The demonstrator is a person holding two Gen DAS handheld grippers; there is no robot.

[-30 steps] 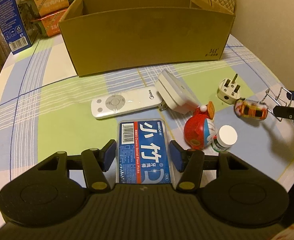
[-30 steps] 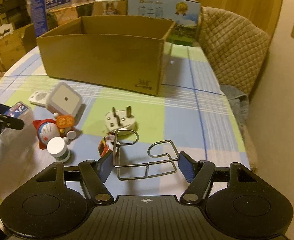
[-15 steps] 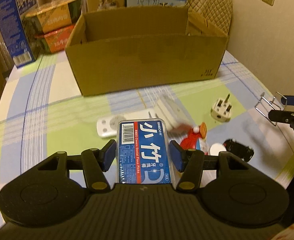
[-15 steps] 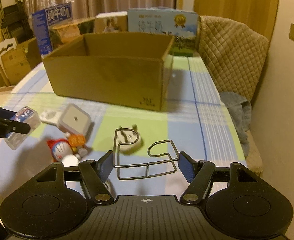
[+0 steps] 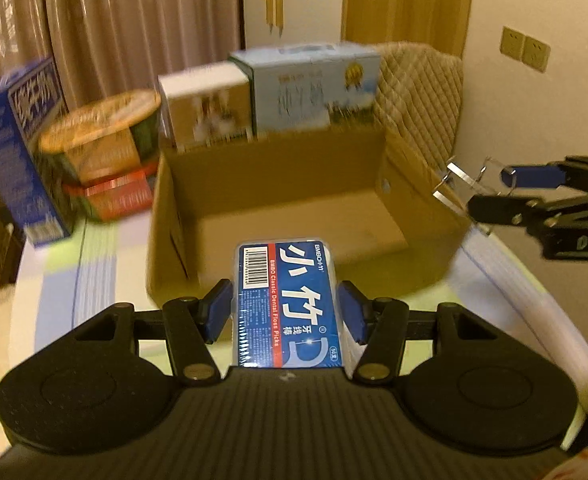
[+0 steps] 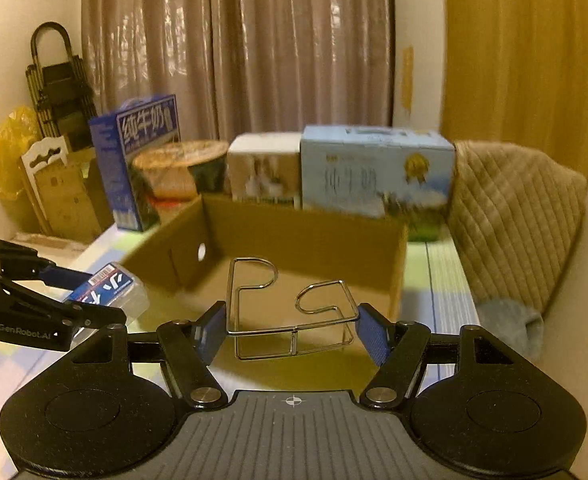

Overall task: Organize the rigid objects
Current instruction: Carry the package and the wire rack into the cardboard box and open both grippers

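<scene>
My left fingers clamp the floss box and my right fingers pinch the wire rack, both held above the near rim of the open carton, apparently for dropping inside.

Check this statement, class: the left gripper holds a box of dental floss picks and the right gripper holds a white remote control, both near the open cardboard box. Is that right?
One error: the right gripper holds a bent wire rack, as the right wrist view shows. The left gripper does hold the floss picks near the cardboard box.
</scene>
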